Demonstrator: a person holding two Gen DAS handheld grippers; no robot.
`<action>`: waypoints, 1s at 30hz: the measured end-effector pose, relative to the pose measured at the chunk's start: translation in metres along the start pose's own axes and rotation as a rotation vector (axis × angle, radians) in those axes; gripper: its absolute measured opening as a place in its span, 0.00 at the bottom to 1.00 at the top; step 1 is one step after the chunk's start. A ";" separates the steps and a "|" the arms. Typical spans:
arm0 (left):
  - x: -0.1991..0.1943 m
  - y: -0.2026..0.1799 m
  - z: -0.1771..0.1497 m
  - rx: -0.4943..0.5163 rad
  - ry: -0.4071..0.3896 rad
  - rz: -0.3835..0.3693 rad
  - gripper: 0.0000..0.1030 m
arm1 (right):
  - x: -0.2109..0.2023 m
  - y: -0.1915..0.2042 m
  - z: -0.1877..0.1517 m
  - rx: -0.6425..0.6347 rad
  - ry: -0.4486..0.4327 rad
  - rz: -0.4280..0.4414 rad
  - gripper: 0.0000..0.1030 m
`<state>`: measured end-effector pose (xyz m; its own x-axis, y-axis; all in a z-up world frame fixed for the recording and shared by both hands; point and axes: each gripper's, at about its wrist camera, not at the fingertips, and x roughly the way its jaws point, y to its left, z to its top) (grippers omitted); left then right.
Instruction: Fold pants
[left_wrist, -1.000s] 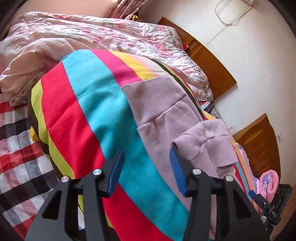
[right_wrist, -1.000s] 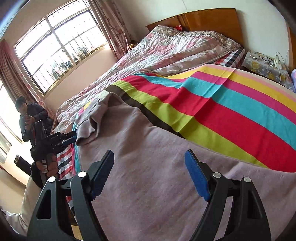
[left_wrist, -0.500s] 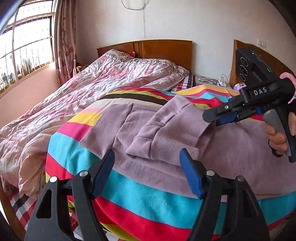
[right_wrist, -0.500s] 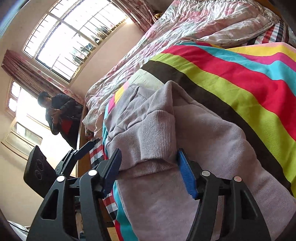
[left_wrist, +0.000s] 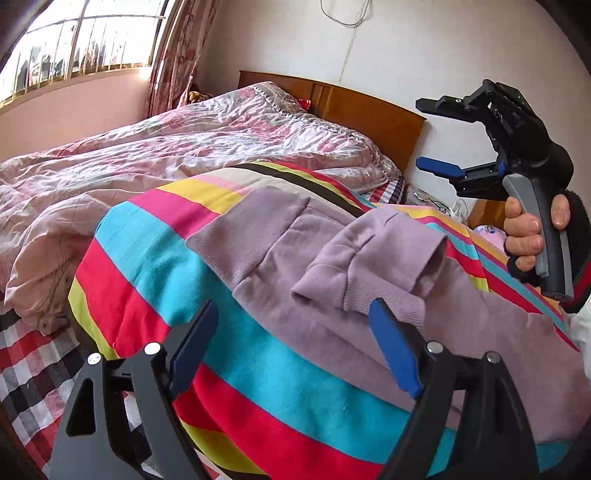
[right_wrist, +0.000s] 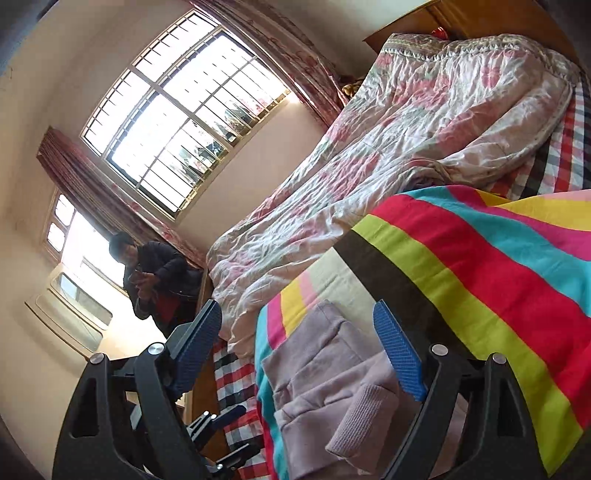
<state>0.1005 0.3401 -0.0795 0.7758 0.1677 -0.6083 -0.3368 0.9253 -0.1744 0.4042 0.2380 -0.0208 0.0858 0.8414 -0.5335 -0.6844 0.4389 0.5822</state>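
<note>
Pants (left_wrist: 332, 266) spread flat on striped blanket (left_wrist: 155, 258) atop bed, one cuff flopped back, ready for folding. Left tool (left_wrist: 291, 350) wide open, empty, hovering near cuff. Right tool (left_wrist: 439, 134) lifted clear, open, holding nothing.

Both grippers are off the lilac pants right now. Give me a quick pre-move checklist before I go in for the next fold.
1. Left gripper open and empty: ok.
2. Right gripper open, raised clear of the cloth: ok.
3. Lilac pants lying on the striped blanket: ok.
4. Both legs flat: not ok; one ribbed cuff is flopped back over the fabric.
5. Waistband end visible: cannot tell.
6. Floral quilt apart from the pants: ok.
</note>
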 end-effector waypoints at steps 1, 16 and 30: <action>0.002 -0.009 0.000 0.051 0.003 0.011 0.81 | -0.006 -0.010 -0.011 -0.009 0.033 -0.026 0.79; 0.041 0.037 0.025 -0.121 0.050 0.019 0.81 | 0.069 0.014 -0.013 0.084 0.247 0.245 0.77; 0.024 0.062 0.029 -0.414 0.078 -0.191 0.58 | 0.011 0.034 -0.078 -0.379 0.184 -0.077 0.45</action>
<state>0.1140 0.4117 -0.0822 0.8075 -0.0330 -0.5890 -0.3892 0.7206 -0.5738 0.3253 0.2373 -0.0552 0.0403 0.7253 -0.6873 -0.9017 0.3228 0.2878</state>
